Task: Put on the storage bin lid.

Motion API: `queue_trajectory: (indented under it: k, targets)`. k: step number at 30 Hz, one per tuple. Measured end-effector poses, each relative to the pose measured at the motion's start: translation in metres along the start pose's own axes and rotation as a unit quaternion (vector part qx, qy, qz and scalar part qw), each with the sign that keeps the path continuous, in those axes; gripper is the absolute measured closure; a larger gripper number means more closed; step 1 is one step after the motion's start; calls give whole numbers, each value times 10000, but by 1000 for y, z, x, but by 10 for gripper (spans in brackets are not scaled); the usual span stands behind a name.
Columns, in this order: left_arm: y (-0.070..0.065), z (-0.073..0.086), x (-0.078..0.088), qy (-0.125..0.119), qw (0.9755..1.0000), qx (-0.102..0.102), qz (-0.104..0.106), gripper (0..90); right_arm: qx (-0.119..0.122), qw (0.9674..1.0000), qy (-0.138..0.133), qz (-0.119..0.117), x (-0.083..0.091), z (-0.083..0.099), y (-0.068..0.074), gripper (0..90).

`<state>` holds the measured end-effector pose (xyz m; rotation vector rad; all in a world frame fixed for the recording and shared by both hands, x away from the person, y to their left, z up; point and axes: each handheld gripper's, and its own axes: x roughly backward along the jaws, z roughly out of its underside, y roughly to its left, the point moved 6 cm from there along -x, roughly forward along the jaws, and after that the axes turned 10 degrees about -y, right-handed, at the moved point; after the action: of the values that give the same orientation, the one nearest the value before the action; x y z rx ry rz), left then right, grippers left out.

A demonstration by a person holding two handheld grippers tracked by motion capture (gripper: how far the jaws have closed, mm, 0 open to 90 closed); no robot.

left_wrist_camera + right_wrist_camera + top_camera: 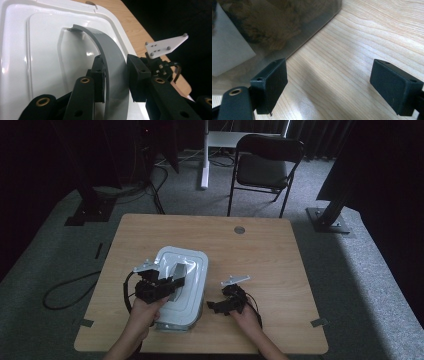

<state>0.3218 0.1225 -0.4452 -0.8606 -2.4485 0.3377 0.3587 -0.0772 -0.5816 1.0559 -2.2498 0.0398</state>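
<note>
A clear plastic storage box with a glossy white lid (187,270) sat at about seven o'clock on the wooden desk (260,250). A curved grey handle (113,57) arched up from the lid's recessed centre. The left hand-held gripper (115,75) pinched that handle. At the box's three o'clock, the right hand-held gripper (329,85) rested low with jaws spread wide, holding nothing.

box (182,290) on table (260,255) front-left — handle (110,57) on lid (37,50) | chair (265,167) behind
</note>
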Motion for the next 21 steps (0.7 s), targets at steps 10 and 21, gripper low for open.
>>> queue_trajectory:
  k: [10,21]
  targets:
    - [-7,4,-15,42,10000,63,-24,675,-16,10000,-6,7,1,0,0,137]
    - [-5,4,-35,479,9962,-233,-692,671,-12,10000,9,-8,0,0,1,137]
